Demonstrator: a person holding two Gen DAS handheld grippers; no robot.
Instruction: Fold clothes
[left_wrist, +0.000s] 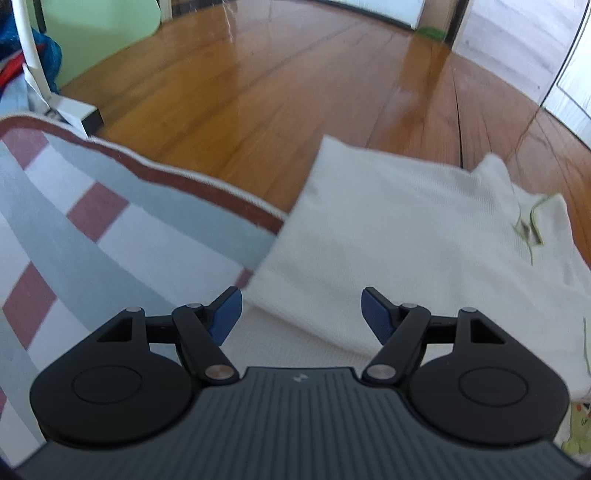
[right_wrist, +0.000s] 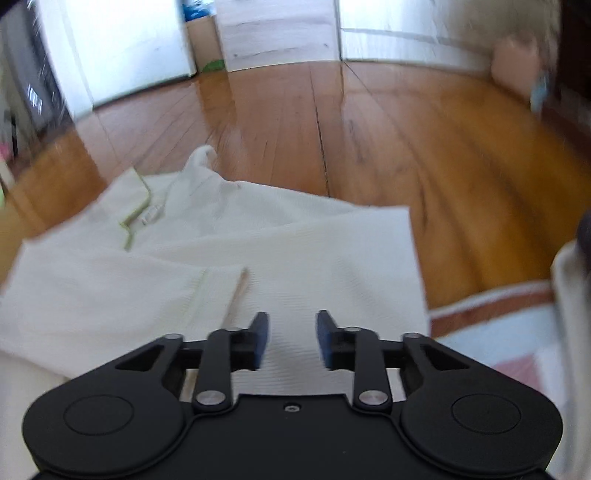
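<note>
Currently the white garment (left_wrist: 406, 236) lies on the wooden floor (left_wrist: 258, 92), its near left part overlapping the striped mat (left_wrist: 92, 229) with the brown border; in the left wrist view one side is turned over into a straight folded edge running away from you; so at least one fold looks done. In the right wrist view the same white garment (right_wrist: 258, 251) shows a cuffed sleeve laid across the body, and the collar with its green trim (right_wrist: 135, 214) sits at the far left, rumpled rather than flat; the right edge is straight and ends just beside the mat's border.

Your left gripper (left_wrist: 301, 314) hangs over the near left part of the cloth; its blue pads (left_wrist: 225, 314) stand wide apart with nothing between them; no grip. Your right gripper (right_wrist: 291, 339) is over the near middle of the garment; its jaws are parted by a narrower gap, and only flat cloth shows beneath them, not pinched.

Judgement: roughly midway; sides and a sleeve appear brought in; left to do are probably the collar end, which wants smoothing, and a final fold lengthwise to make a compact packet. Right view is motion-blurred; fine creases cannot be read.
</note>
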